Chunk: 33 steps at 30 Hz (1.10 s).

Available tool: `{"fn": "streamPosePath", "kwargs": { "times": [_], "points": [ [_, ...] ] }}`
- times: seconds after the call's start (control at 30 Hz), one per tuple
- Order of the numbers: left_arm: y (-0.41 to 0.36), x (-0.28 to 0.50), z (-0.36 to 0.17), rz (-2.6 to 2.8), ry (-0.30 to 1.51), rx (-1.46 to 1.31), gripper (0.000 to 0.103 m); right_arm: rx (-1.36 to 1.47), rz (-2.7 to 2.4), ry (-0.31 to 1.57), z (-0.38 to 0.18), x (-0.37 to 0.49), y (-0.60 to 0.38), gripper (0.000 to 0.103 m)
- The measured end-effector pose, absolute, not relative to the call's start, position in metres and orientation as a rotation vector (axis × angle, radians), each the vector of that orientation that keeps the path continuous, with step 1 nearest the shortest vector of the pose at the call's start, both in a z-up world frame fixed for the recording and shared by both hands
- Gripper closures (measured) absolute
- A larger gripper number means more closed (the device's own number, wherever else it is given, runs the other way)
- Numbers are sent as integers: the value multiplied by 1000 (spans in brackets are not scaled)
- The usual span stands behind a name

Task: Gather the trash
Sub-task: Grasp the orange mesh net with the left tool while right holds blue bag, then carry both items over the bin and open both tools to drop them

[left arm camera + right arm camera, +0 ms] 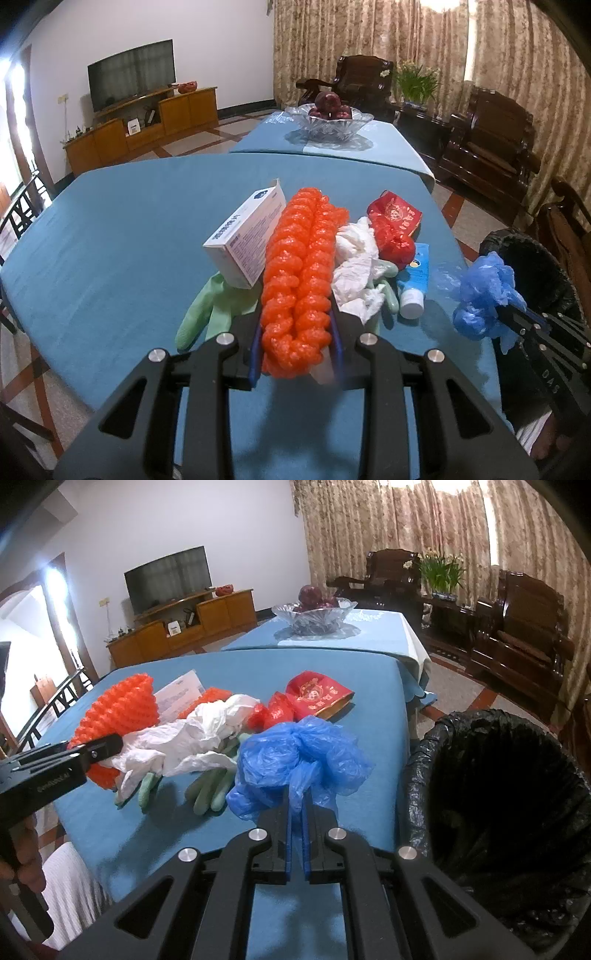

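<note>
left gripper (295, 314): clamped on orange foam fruit net (299, 273), above blue tablecloth (129, 240) | right gripper (296, 805): pinching crumpled blue plastic bag (295, 753), just beside black-lined trash bin (498, 812) | on table: white medicine box (245, 238); green gloves (207, 314); white tissue (356, 269); red packet (395, 218); tube (415, 280)

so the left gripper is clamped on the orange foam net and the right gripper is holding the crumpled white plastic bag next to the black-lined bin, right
Not quite. The right gripper is shut on the crumpled blue plastic bag, as the right wrist view shows; the crumpled white plastic bag lies on the table. The left gripper does clamp the orange foam net, beside the black-lined bin.
</note>
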<state>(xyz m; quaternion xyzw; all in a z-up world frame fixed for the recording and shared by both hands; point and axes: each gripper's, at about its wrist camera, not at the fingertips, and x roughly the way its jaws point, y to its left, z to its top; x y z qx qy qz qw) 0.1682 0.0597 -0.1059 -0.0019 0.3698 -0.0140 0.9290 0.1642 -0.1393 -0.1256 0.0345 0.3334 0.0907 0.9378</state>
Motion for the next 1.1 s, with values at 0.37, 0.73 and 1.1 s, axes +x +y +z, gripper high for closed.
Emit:
{"fn": "streamPosePath", "kwargs": {
  "times": [0.37,0.73,1.1],
  "points": [
    [66,180,-131,-23,805,7,48,71,186,726,-138,172,-136,99],
    [68,188,-144,-47,829,14,71,74,183,728,-138,171,-137,99],
    [70,174,-102,-45,723,11,79,82,189,660,-113,163,-140,99]
  ]
}}
